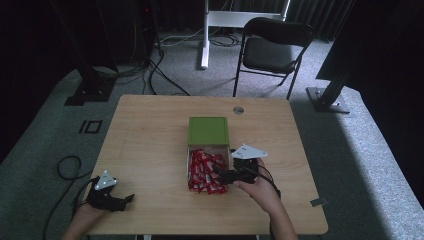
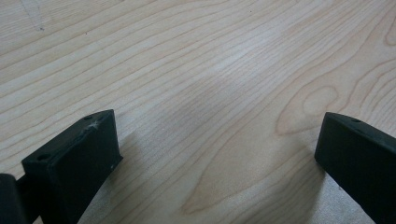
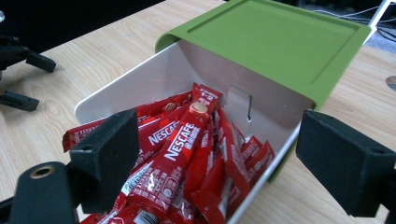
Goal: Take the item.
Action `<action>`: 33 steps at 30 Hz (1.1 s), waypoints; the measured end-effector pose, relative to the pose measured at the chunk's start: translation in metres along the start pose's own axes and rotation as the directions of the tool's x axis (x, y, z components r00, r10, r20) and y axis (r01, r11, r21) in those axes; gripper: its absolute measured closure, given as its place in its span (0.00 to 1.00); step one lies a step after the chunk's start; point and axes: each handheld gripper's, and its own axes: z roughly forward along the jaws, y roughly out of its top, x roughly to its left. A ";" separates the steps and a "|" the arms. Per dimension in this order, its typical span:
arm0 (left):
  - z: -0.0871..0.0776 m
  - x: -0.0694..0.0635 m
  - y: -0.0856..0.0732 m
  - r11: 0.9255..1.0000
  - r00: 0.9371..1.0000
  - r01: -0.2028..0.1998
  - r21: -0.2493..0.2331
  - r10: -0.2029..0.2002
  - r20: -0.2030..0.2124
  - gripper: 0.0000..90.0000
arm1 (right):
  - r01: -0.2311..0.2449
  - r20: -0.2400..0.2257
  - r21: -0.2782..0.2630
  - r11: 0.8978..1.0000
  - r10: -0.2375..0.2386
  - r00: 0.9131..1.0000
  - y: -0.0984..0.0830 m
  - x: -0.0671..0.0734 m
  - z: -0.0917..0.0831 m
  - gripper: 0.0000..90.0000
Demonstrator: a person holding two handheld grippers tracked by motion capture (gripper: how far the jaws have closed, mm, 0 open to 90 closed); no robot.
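A white drawer point(image 1: 189, 165) point(image 3: 140, 84) stands pulled out of a green box point(image 1: 208, 131) point(image 3: 275, 37) at mid-table. It holds several red Nescafe sachets point(image 1: 205, 171) point(image 3: 187, 144). My right gripper point(image 1: 223, 174) point(image 3: 219, 154) is open at the drawer's right front corner, its jaws spread over the sachets with nothing between them. At the table's front left my left gripper point(image 1: 127, 199) point(image 2: 217, 149) is open above bare wood, and it also appears far off as the left gripper point(image 3: 23, 77) in the right gripper view.
The wooden table point(image 1: 150, 145) has a round cable hole point(image 1: 238, 110) near its far edge. A folding chair point(image 1: 272, 50) stands behind the table. Cables point(image 1: 67, 167) lie on the carpet to the left.
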 end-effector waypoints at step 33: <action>0.000 0.000 0.000 1.000 1.000 0.000 -0.002 0.000 0.000 0.01 | 0.115 0.084 0.193 0.975 -0.133 0.988 -0.005 0.038 0.043 0.53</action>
